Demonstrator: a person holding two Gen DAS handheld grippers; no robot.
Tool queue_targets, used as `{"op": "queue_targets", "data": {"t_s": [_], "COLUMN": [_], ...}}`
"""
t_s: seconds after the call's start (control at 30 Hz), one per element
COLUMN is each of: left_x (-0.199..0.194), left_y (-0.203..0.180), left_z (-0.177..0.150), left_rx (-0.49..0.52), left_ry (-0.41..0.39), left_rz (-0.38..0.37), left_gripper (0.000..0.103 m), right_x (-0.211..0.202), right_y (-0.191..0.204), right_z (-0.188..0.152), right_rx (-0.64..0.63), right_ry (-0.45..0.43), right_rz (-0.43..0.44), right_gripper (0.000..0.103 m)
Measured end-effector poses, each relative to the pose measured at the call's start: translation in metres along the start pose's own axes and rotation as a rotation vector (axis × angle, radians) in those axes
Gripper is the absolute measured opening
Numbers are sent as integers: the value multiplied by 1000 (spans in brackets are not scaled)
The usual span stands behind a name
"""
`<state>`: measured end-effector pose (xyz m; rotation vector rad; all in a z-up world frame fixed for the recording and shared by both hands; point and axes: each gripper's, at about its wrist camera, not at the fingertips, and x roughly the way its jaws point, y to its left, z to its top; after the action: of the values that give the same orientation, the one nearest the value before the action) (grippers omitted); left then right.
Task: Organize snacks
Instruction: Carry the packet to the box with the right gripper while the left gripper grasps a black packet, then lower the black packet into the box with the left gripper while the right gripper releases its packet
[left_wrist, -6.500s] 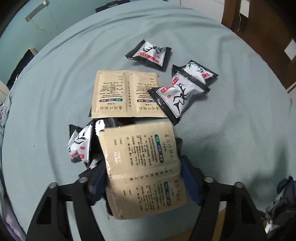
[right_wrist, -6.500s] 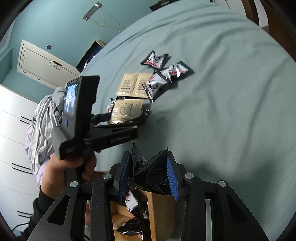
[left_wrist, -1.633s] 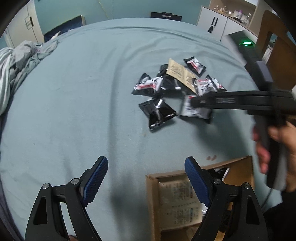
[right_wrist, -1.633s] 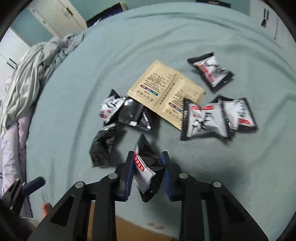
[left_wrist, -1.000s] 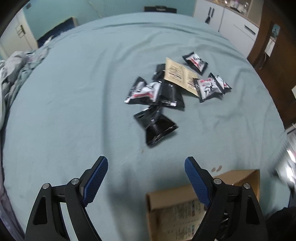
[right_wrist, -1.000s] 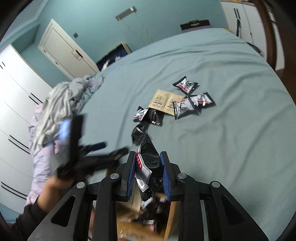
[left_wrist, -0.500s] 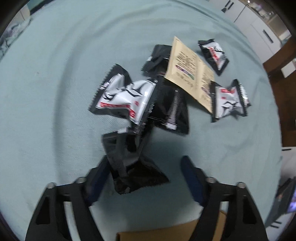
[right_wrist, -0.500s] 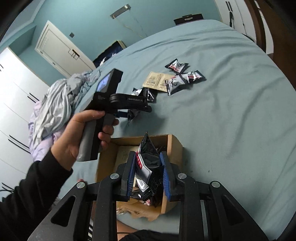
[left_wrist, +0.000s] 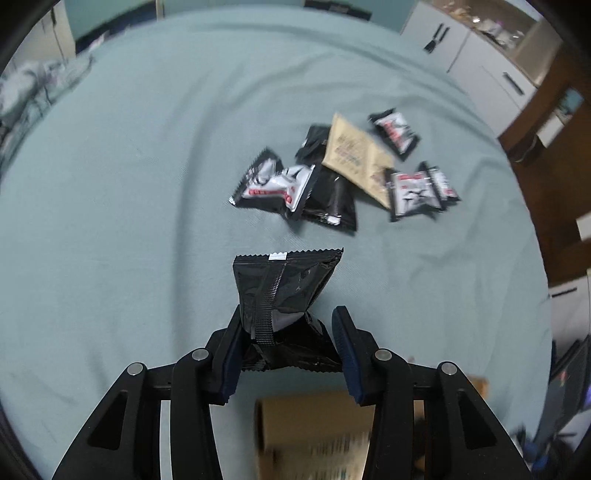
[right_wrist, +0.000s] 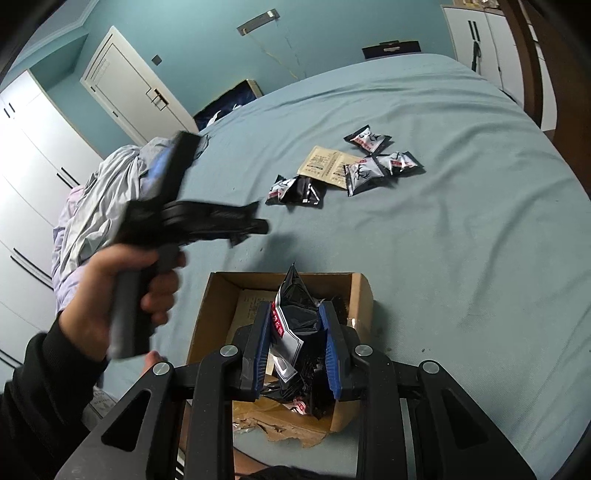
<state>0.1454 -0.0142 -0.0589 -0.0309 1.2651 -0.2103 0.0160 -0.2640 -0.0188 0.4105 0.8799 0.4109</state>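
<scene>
My left gripper (left_wrist: 288, 350) is closing its jaws on a black snack packet (left_wrist: 284, 288), seam side up; both blue pads press its lower end and it hangs above the bed. The right wrist view shows the same left gripper (right_wrist: 255, 225), blurred, in a person's hand (right_wrist: 122, 288). My right gripper (right_wrist: 295, 343) is shut on a black-and-white snack packet (right_wrist: 291, 310), held over the open cardboard box (right_wrist: 207, 314). Sachets and packets lie in the box. Further out on the sheet lie a tan sachet (left_wrist: 354, 162) and several black-and-white packets (left_wrist: 277, 184).
The box (left_wrist: 314, 417) shows blurred below my left gripper. The loose packets (right_wrist: 362, 170) lie mid-bed on the blue-green sheet (right_wrist: 461, 240). Crumpled grey clothes (right_wrist: 92, 206) are heaped at the bed's left edge. Dark wooden furniture (left_wrist: 554, 155) stands to the right.
My left gripper dropped onto the black packet, closed around it and lifted it off the sheet, back toward the box. My right gripper kept its packet and settled over the box.
</scene>
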Motion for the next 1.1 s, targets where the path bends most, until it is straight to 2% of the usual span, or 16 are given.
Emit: {"op": "queue_targets", "data": {"t_s": [0.17, 0.3, 0.43, 0.57, 0.67, 0.8, 0.9, 0.97, 1.1], "left_x": [-55, -77, -88, -88, -86, -82, -85, -89, -99], "left_y": [0, 0, -8, -22, -39, -50, -55, -53, -40], "left_z": [-31, -59, -79, -100, -116, -126, -127, -125, -120], "left_rx": [53, 123, 153, 189, 247, 276, 303, 296, 253], "left_ry": [-170, -238, -250, -219, -198, -180, -212, -250, -314], "left_rz": [89, 71, 20, -37, -35, -55, -40, -28, 10], "left_gripper": [44, 45, 45, 45, 45, 46, 52, 73, 81], "right_x": [-14, -12, -11, -8, -10, -13, -13, -12, -12], "right_y": [5, 9, 12, 6, 2, 3, 6, 8, 11], "right_z": [-4, -10, -10, -7, -5, -7, -8, -8, -9], "right_rx": [-19, -47, -50, -20, 2, 8, -8, -21, -34], "right_ry": [-61, -56, -43, -28, -34, -37, -33, -30, -23], "right_rz": [24, -9, -8, 4, -4, -10, -19, -23, -34], "right_gripper": [24, 24, 24, 24, 24, 24, 24, 24, 24]}}
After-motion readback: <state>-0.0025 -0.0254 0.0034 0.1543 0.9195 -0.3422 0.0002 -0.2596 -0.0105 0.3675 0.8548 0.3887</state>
